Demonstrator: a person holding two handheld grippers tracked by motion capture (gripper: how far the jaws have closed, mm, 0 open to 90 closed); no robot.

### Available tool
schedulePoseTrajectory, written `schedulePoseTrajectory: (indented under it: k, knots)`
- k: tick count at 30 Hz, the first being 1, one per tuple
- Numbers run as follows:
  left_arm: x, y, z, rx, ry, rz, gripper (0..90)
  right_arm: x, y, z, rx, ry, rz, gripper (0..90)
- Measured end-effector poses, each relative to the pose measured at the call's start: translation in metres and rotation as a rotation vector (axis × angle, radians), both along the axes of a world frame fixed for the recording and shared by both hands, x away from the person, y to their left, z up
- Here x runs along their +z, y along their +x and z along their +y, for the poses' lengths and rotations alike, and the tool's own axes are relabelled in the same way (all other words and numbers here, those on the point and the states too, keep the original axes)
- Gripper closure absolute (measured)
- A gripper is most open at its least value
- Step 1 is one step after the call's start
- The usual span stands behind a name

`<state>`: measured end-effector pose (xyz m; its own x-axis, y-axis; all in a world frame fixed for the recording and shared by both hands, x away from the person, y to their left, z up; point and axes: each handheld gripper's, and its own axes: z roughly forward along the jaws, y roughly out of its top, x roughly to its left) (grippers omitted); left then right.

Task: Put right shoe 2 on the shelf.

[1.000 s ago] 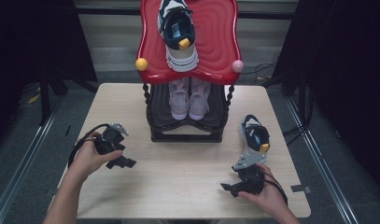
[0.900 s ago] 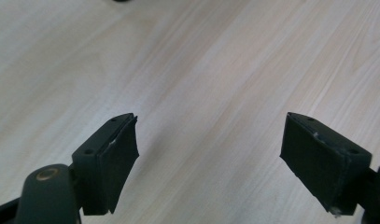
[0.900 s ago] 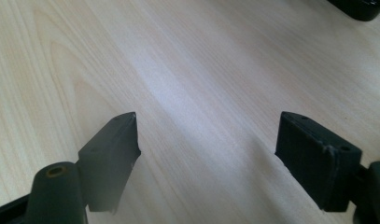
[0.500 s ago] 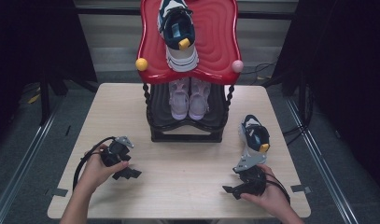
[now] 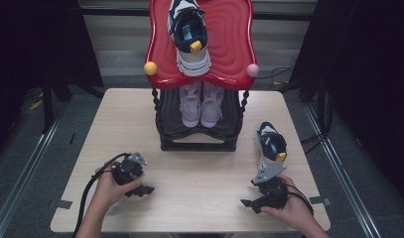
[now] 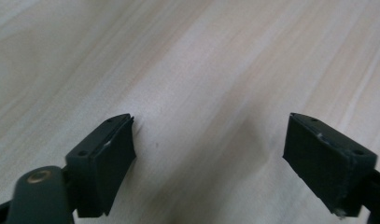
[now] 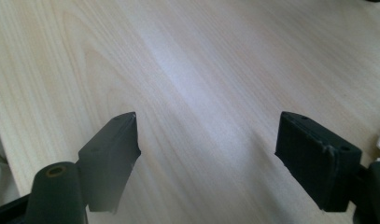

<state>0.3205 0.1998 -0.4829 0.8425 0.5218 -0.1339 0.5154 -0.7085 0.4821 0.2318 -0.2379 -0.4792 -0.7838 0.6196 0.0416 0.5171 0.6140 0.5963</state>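
Table (image 5: pixel 199 163) of pale wood, viewed from above. Left gripper (image 5: pixel 142 189) low at about 7 o'clock on the tabletop, held in the left hand (image 5: pixel 110 186), tips toward 3 o'clock. Jaws wide apart, nothing between them, having just been opening a little further; bare wood grain between them in the left gripper view (image 6: pixel 211 154). Right gripper (image 5: pixel 250 202) low at about 5 o'clock, held in the right hand (image 5: pixel 289 208), tips toward 9 o'clock. Jaws likewise wide apart and empty; bare wood between them in the right gripper view (image 7: pixel 208 154).

Loose sneaker (image 5: pixel 270 146), white and navy with a yellow tab, lying on the table at about 4 o'clock. Relative to the right gripper: at 12 o'clock, just beside its grey plate, behind the jaw tips and outside their gap; contact with the plate not determinable. Relative to the left gripper: well apart, off toward 2 o'clock.

Matching sneaker (image 5: pixel 189 34) on the red top shelf (image 5: pixel 229 54) at 12 o'clock. Pale pink pair (image 5: pixel 201 104) side by side on the black lower shelf (image 5: pixel 169 116) beneath.
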Motion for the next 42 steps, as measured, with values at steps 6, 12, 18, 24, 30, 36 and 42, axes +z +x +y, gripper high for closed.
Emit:
schedulePoseTrajectory:
  k: [6,12,18,24,30,36,42]
  knots:
    - [-0.007,-0.005,0.002,0.03,-0.034,-0.091,15.0,0.002,0.0,-0.002,0.023,-0.009,0.016,21.4]
    - [-0.016,-0.013,0.004,0.066,-0.08,-0.189,10.3,0.007,-0.001,-0.004,0.034,0.003,0.024,21.6]
    - [-0.025,-0.02,0.009,0.102,-0.16,-0.253,7.5,0.015,-0.002,-0.006,0.07,-0.025,0.033,22.4]
    - [-0.026,-0.02,0.01,0.102,-0.17,-0.254,7.2,0.027,-0.001,-0.013,0.08,-0.022,0.059,22.8]
    - [-0.026,-0.02,0.009,0.102,-0.17,-0.254,7.1,0.038,0.002,-0.019,0.084,-0.036,0.077,23.2]
    - [-0.026,-0.02,0.009,0.103,-0.17,-0.254,7.0,0.049,0.005,-0.022,0.107,-0.082,0.099,24.2]
    - [-0.026,-0.02,0.009,0.108,-0.166,-0.256,6.4,0.06,0.009,-0.024,0.137,-0.127,0.118,25.1]
